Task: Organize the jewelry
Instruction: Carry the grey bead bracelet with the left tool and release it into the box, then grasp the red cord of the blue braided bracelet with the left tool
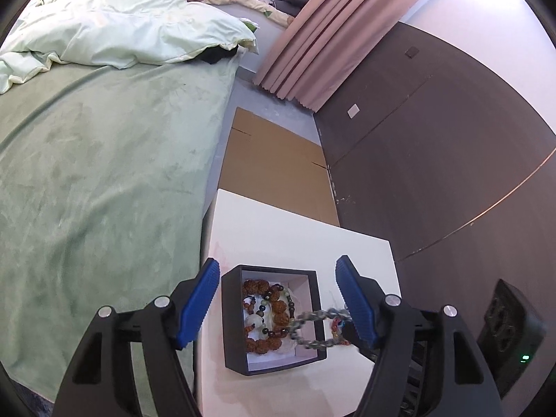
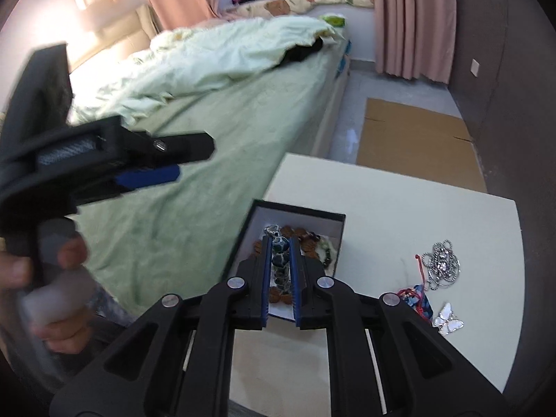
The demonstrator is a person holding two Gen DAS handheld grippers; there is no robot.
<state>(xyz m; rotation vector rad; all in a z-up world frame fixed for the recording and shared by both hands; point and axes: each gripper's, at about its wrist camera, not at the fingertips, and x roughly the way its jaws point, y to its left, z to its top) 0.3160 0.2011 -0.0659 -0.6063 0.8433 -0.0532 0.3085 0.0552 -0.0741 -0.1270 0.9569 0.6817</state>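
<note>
Right gripper carries a beaded bracelet over the jewelry box; left gripper stands empty

The right gripper (image 2: pixel 280 271) has its blue pads clamped on a dark blue-green glass-bead bracelet (image 2: pixel 280 255), held above the open black cardboard box with a white lining (image 2: pixel 301 210) that sits on the white square table (image 2: pixel 399 208) beside the green-sheeted bed (image 2: pixel 226 132). Inside the box lie brown carved-seed bead bracelets (image 1: pixel 274 304). The left gripper (image 1: pixel 278 299) has its jaws wide apart with nothing between them, hovering over the same box. Still on the table, right of the box, are a silver chain necklace (image 2: pixel 443 266), a red-corded blue charm (image 2: pixel 418 295) and a white butterfly pendant (image 2: pixel 448 319)
</note>
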